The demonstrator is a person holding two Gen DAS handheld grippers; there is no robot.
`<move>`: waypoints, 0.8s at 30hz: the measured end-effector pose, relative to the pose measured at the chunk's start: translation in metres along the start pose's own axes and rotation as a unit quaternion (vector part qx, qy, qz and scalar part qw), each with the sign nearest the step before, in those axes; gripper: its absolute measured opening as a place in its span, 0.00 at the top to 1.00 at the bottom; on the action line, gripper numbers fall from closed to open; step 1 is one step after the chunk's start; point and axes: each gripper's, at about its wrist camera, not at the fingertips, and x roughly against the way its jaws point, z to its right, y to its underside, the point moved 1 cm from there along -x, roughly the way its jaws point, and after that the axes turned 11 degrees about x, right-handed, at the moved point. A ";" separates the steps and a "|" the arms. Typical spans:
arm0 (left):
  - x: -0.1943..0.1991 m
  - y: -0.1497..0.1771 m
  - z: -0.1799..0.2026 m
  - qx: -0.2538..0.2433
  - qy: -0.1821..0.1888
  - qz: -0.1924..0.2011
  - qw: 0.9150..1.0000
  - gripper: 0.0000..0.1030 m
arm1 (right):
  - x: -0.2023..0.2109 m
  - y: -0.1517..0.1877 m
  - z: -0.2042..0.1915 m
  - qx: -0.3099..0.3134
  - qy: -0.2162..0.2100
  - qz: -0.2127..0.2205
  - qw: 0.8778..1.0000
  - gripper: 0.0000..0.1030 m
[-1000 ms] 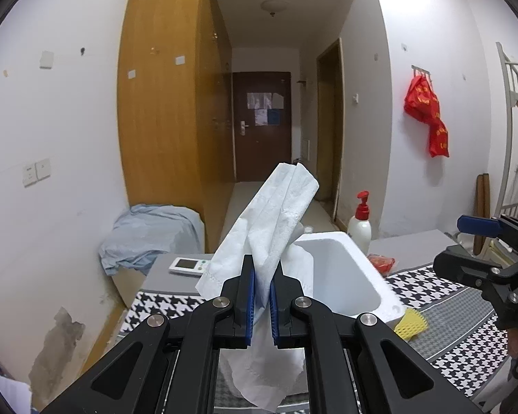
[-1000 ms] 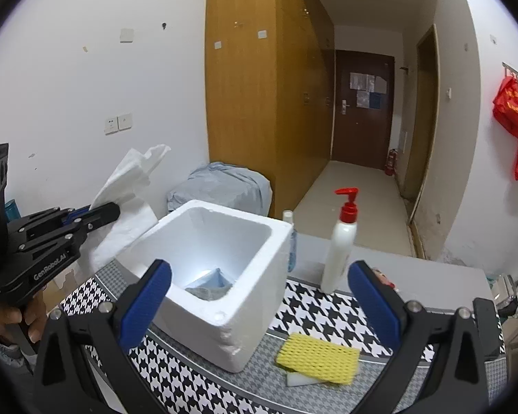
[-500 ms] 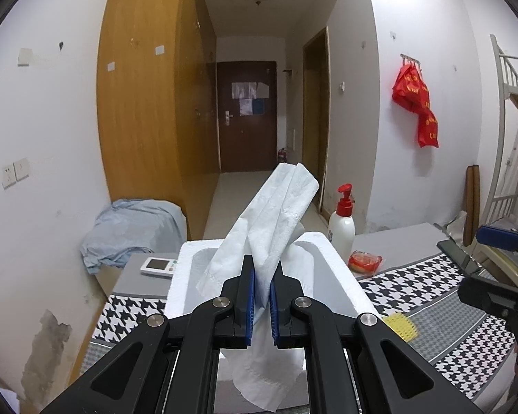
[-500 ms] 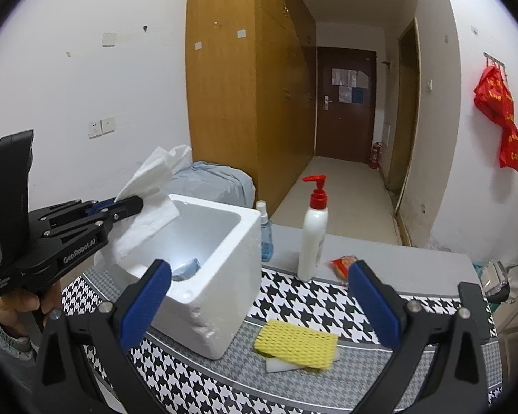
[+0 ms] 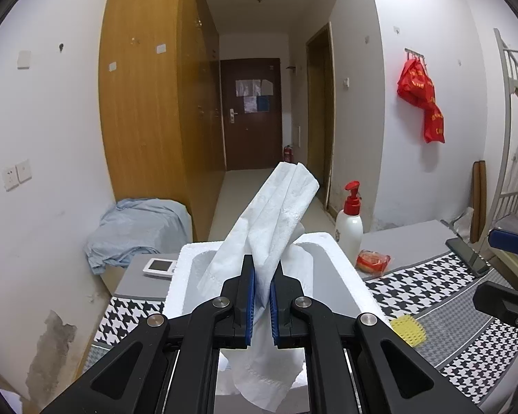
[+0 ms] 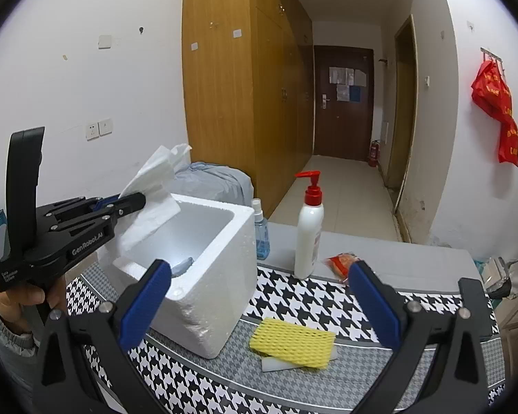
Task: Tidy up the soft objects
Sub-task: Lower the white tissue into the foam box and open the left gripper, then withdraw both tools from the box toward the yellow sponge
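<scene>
**Asker:** Over the table, what does each gripper have?

**Describer:** Above the open white foam box [image 6: 203, 269], the left gripper [image 5: 262, 296] has its blue pads pinched tight on a white paper towel [image 5: 276, 217]. One end of the towel sticks up past the fingers and the other hangs down over the box's near rim. A hand [image 6: 17, 300] grips its handle at the left edge of the right wrist view.

**Asker:** And the right one?

**Describer:** The right gripper [image 6: 259, 296] stands with its jaws spread wide and nothing between them. Beyond it, a yellow mesh foam pad [image 6: 293, 341] lies on the houndstooth cloth [image 6: 314, 303], just beside the box. A pump bottle [image 6: 309, 238] stands upright behind it.
</scene>
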 end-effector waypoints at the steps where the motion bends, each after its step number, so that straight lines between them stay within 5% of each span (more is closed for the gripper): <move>1: -0.001 0.000 -0.001 0.002 0.000 -0.001 1.000 0.92 | 0.001 0.000 -0.001 0.000 0.001 0.000 1.000 0.00; 4: -0.002 -0.002 -0.001 0.006 0.001 -0.001 1.000 0.74 | 0.000 0.000 0.000 -0.003 0.001 0.000 1.000 0.00; 6: 0.001 -0.002 -0.002 0.008 -0.005 0.007 1.000 0.22 | 0.000 0.001 0.002 -0.005 0.002 0.001 1.000 0.00; 8: 0.005 -0.002 -0.003 0.012 -0.010 0.024 1.000 0.04 | 0.001 0.001 0.003 -0.007 0.002 0.002 1.000 0.00; 24: 0.040 0.002 0.001 0.002 -0.008 0.049 0.999 0.01 | 0.013 0.003 -0.003 -0.004 -0.004 0.015 1.000 0.00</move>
